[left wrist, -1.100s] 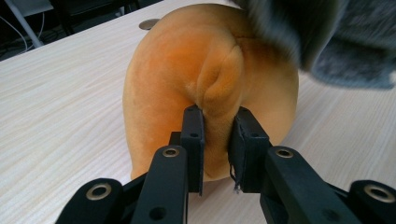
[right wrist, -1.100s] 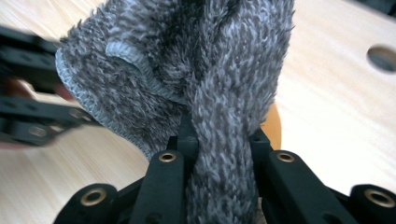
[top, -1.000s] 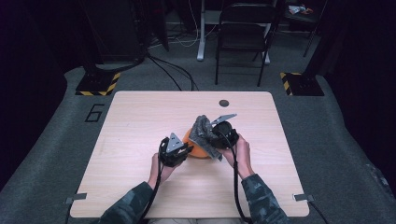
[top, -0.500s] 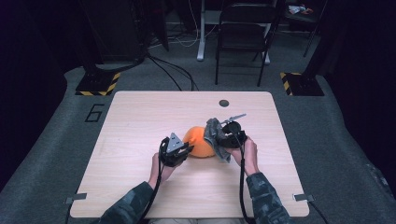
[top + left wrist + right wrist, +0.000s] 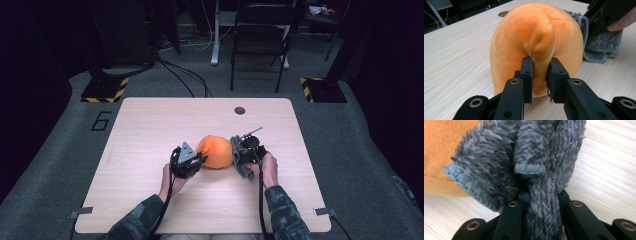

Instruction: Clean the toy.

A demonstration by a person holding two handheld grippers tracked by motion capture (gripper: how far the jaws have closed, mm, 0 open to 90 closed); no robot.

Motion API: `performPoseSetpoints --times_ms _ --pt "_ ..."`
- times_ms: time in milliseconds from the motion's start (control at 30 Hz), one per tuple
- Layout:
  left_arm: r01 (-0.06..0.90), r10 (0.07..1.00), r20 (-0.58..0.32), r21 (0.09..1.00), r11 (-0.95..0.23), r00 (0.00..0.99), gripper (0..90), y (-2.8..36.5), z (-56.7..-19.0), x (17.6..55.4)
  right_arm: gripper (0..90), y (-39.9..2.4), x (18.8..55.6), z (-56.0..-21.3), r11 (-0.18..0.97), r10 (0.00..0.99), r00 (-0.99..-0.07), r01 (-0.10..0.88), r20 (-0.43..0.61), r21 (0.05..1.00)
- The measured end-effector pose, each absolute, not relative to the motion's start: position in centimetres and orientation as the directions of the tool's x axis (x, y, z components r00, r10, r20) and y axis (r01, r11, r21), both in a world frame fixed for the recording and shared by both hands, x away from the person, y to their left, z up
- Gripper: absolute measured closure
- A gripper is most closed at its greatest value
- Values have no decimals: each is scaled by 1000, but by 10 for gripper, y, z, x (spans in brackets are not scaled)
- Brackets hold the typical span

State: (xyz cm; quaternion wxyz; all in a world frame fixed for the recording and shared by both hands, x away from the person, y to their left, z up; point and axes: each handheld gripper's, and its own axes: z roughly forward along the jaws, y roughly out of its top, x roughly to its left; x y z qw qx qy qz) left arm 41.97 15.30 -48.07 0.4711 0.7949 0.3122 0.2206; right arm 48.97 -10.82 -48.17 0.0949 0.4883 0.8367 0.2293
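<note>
Two grippers worked near table centre. Since the earlier frames, right gripper dropped from above orange plush to its 3 o'clock side, jaws clamped on grey cloth. Left gripper unmoved at plush's 9 o'clock, pinching a fold of plush. Forearms entered from 6 o'clock, hands wrapped round gripper bodies, cloth touching plush.

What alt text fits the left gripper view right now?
The left gripper pinches a fold of an orange plush toy standing on a light wooden table. At upper right, a grey fuzzy cloth touches the toy.
</note>
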Motion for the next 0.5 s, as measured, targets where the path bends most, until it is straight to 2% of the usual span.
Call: performPoseSetpoints --times_ms 67,233,367,500 --pt "294 706 53 885 -361 707 754 155 -480 420 744 -108 487 -470 426 863 -504 761 32 489" --pt "292 705 55 885 -363 707 753 155 -480 421 744 -106 470 -411 387 830 -553 666 74 637" --pt "291 705 63 882 -370 706 751 155 -480 420 744 -88 462 -407 449 791 -609 642 58 621" --pt "291 705 68 880 -376 706 713 156 -480 420 745 -71 461 -424 500 782 -623 634 7 590"
